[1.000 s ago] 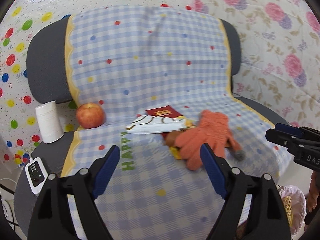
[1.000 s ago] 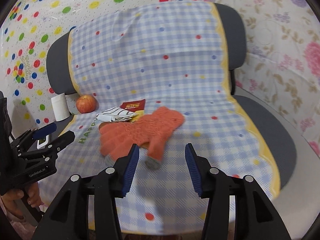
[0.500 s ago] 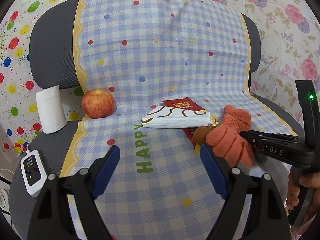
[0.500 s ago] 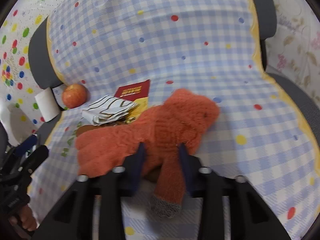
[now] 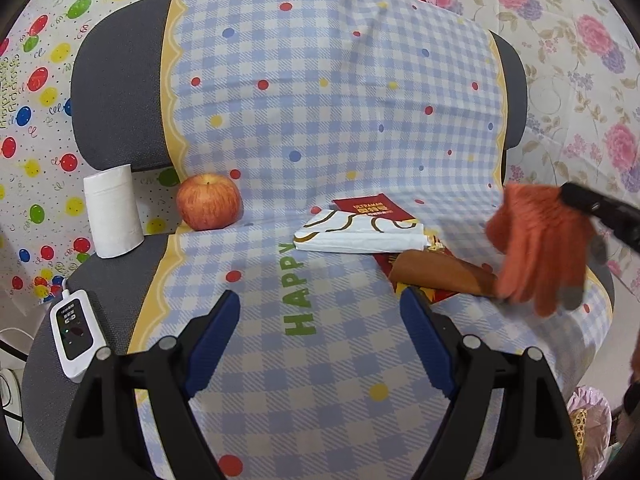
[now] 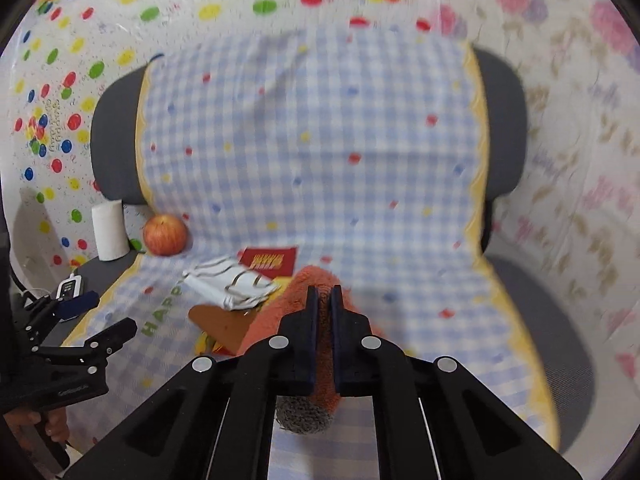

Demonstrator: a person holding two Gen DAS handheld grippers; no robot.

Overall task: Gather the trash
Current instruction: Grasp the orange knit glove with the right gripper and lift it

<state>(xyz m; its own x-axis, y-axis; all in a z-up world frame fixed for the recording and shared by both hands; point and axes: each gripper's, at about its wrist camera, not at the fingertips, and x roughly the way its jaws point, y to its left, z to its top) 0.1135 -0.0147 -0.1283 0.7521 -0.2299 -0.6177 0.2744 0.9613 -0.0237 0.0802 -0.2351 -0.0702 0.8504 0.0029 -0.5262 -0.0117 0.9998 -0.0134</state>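
Right wrist view: our right gripper (image 6: 324,300) is closing, pinching the orange glove (image 6: 316,280) at lower centre, lifted off the checked cloth (image 6: 320,160). Our left gripper (image 5: 320,320) hangs spread, empty. Next, probably, we carry the glove clear of the wrappers (image 5: 360,234).

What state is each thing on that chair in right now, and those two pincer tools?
Right gripper: jaws closing on the orange glove.
Orange glove: pinched, hanging above the seat.
Left gripper: open, empty.
Apple: resting whole on the seat.
Paper roll: standing upright.
White wrapper: lying flat, overlapping the red card.
Brown paper: lying flat.
White controller: lying at the seat edge.
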